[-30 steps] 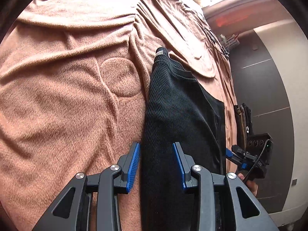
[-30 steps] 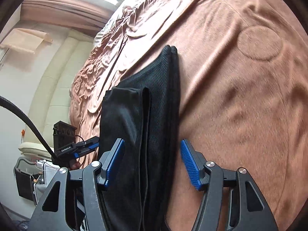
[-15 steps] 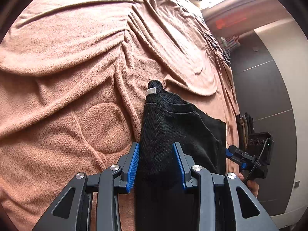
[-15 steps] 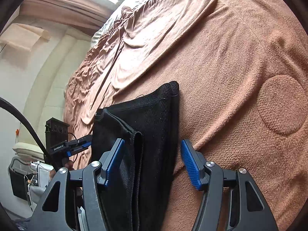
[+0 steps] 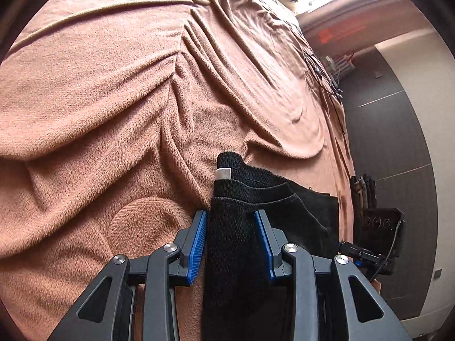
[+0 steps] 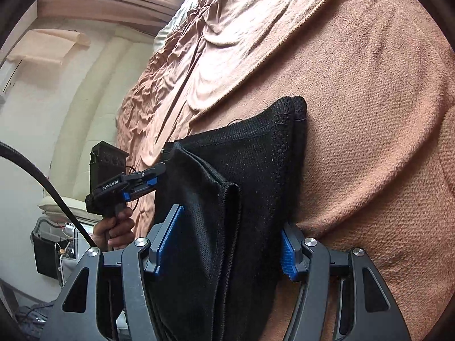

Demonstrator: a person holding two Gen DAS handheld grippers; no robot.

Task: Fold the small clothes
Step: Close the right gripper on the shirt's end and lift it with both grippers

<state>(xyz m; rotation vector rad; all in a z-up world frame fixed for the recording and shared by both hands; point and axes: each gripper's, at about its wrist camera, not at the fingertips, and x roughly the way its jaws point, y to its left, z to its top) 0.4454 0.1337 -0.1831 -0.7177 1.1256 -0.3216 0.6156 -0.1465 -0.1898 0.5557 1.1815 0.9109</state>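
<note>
A black mesh garment (image 5: 244,221), folded into layers with a small white tag at its far corner, lies on a brown blanket (image 5: 113,99). My left gripper (image 5: 231,241) has its blue-padded jaws on either side of one end of the fold, gripping it. In the right wrist view the same garment (image 6: 250,176) fills the gap of my right gripper (image 6: 224,247), whose jaws close on its other end. The left gripper also shows in the right wrist view (image 6: 133,184), held in a hand.
The brown blanket (image 6: 369,85) is wrinkled and covers a bed. A dark floor and wall (image 5: 392,142) lie past the bed's edge. A cream padded headboard (image 6: 85,99) and a cluttered bedside area (image 6: 51,250) show in the right wrist view.
Both grippers have drawn back and lifted with the garment's ends between their jaws. The garment looks shorter and more bunched, and its far corners have moved closer to the jaws.
</note>
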